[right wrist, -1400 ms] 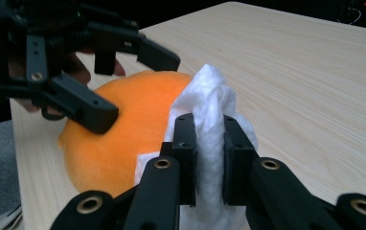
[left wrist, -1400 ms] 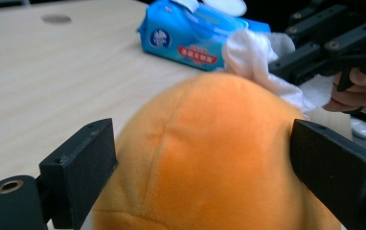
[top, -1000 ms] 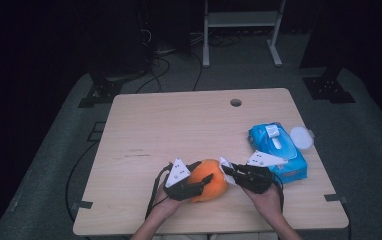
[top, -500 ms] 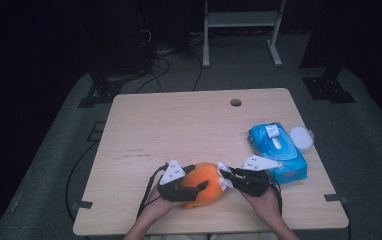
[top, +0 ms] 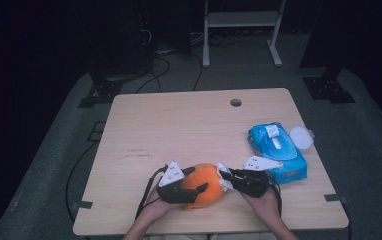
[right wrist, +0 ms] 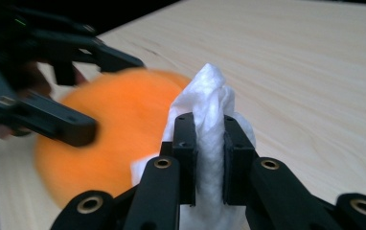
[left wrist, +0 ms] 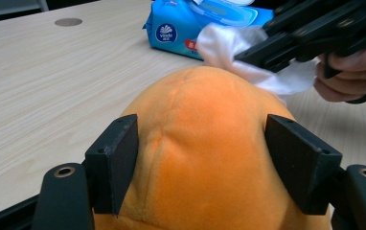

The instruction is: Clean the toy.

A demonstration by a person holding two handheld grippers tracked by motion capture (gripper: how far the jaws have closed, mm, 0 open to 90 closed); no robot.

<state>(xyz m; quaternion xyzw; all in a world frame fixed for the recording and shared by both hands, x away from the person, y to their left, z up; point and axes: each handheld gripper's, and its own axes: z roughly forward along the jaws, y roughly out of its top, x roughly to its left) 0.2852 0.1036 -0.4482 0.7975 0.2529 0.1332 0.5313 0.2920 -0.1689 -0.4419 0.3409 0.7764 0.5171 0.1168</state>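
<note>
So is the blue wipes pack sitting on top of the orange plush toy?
No, the blue wipes pack lies on the table off to one side of the orange plush toy, apart from it.

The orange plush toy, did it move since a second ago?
Yes, slightly. The orange plush toy has shifted a little toward the table's near edge, farther from the cable hole, with the left gripper around it.

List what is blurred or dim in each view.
High view: the room around the lit table is dark. Left gripper view: the orange plush is sharp and evenly lit. Right gripper view: the plush and the left gripper are smeared, the white wipe crisp.
</note>
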